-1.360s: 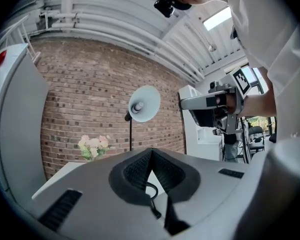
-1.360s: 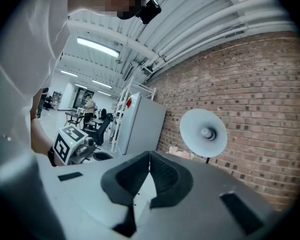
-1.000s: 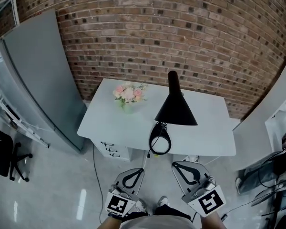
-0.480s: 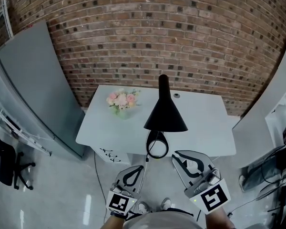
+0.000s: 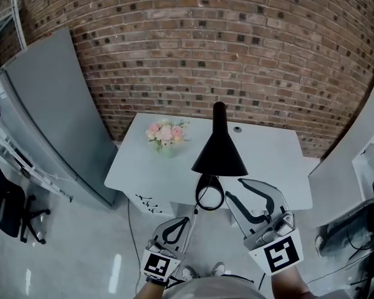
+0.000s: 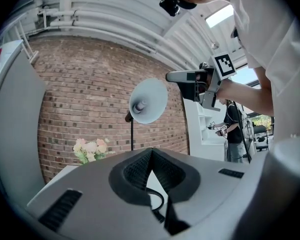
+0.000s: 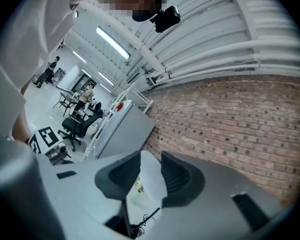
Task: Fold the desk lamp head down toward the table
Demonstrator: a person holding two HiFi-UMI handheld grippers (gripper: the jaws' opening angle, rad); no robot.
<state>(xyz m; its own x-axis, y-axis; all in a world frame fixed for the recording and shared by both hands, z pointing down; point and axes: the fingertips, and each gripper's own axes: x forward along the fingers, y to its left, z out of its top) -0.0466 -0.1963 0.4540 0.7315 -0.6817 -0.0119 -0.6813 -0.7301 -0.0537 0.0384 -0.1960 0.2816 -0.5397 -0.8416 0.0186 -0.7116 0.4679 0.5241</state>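
Note:
The black desk lamp stands upright near the front of the white table, its cone shade facing down and toward me. In the left gripper view the lamp's pale inner shade and bulb face the camera. My left gripper hangs below the table's front edge, shut and holding nothing. My right gripper is raised just in front of and right of the shade, apart from it. Its jaws are opening with nothing between them.
A small vase of pink and white flowers stands at the table's left rear. A black cable loop lies at the front edge under the lamp. A grey panel leans at the left, and a brick wall runs behind the table.
My right gripper has risen toward the lamp shade, rolled, and its jaws have gone from shut to apart. The left gripper has hardly moved.

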